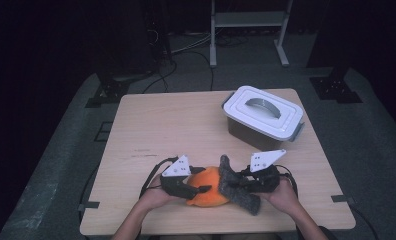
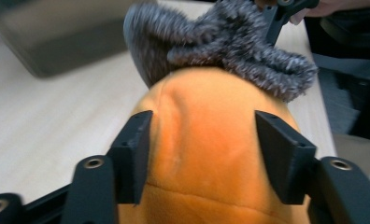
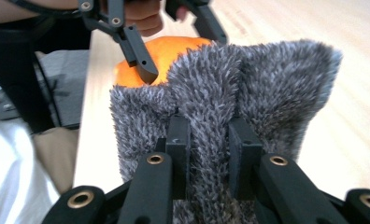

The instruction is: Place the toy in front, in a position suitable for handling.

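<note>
At the near edge of the wooden table [image 1: 151,125], between the two hands, an orange plush toy [image 1: 206,187] is being handled together with a grey fuzzy sock [image 1: 236,187]. The sock lies to the right of the toy and overlaps its right end, so the relation that matters is the sock's open mouth against the toy's rounded end: the toy is directly ahead of the right gripper [image 3: 208,140], just beyond the fabric, and the sock's long axis is seen running diagonally from upper left to lower right in the high view.

The left gripper [image 2: 202,140] is set around the toy, its two black jaws standing against the flanks of the soft body; the toy is held between them, though how hard it is squeezed cannot be told. The right gripper is clamped on a pinched fold of the sock, with pile bulging between and beside the jaws.

The toy is judged smooth, short-napped and yielding, with a stitched seam visible across its near end in the left gripper view. The sock is shaggy, mottled grey and white, limp and easily bunched. Farther back on the right, a grey plastic storage box [image 1: 263,120] with a white clip-on lid and curved handle stands shut, well apart from both grippers.
</note>
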Tool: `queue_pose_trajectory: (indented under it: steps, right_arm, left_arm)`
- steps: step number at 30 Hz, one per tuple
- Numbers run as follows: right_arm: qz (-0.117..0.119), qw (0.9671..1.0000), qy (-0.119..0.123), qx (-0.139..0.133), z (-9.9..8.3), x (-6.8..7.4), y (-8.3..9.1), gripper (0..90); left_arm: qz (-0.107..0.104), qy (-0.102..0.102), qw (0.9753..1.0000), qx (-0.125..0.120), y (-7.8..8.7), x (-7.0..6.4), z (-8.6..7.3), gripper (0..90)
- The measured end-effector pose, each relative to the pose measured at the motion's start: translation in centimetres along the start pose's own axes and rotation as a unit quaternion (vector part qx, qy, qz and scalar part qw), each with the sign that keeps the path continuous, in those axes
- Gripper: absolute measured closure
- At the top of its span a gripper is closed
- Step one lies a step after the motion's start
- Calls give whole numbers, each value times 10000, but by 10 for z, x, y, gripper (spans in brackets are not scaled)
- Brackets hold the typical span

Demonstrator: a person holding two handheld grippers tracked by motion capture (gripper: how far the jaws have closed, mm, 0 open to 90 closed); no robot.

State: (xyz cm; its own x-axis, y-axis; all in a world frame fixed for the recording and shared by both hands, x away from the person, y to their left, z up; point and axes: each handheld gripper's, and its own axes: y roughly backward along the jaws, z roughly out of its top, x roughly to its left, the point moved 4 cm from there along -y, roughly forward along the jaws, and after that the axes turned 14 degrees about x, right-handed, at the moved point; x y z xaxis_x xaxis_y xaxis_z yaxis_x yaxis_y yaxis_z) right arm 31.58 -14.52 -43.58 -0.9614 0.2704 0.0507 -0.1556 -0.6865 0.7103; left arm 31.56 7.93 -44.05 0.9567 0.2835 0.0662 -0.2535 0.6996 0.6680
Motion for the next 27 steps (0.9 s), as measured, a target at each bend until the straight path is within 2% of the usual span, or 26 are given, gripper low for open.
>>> queue_pose_trajectory:
  steps: [1, 3, 4, 6, 8, 11, 12, 16, 18, 23, 27]
  right_arm:
    - [-85, 10000, -11, -34, 1, -1, 2, 727]
    - [-178, 9997, -29, -168, 2, -2, 5, 727]
    - [-181, 9996, -46, -227, 4, -3, 7, 727]
    - [-192, 9997, -24, -165, 4, -2, 4, 726]
    - [-129, 9999, -18, 2, 1, -1, -3, 723]
    - [-33, 10000, 20, 77, 0, 1, -8, 723]
    - [-28, 9999, 42, 88, 0, 2, -8, 723]
    - [2, 9999, -3, 152, -3, 1, -8, 719]
    - [21, 9997, -61, 256, -8, -2, -9, 718]
    - [-20, 9983, -292, 497, -16, -11, -10, 720]
    - [-109, 9996, -198, 149, -6, -7, -4, 723]
  left_arm:
    - [133, -44, 9999, -87, 0, 0, 1, 423]
    - [267, -68, 9996, -104, -1, 0, 3, 424]
    - [227, -42, 9997, -98, -2, 0, 3, 415]
    - [185, -23, 9998, -58, -3, 0, 2, 390]
    - [59, 88, 9999, 14, -3, 1, 2, 315]
    - [-45, 265, 9996, -28, -2, 4, 2, 204]
    - [-53, 299, 9995, -21, -2, 4, 2, 193]
    - [-134, 273, 9993, 223, -3, 6, -3, 235]
    - [-118, 242, 9993, 256, -2, 7, -6, 243]
    - [-252, 358, 9988, 230, 2, 12, -14, 254]
    - [-284, 365, 9988, 167, 2, 12, -13, 230]
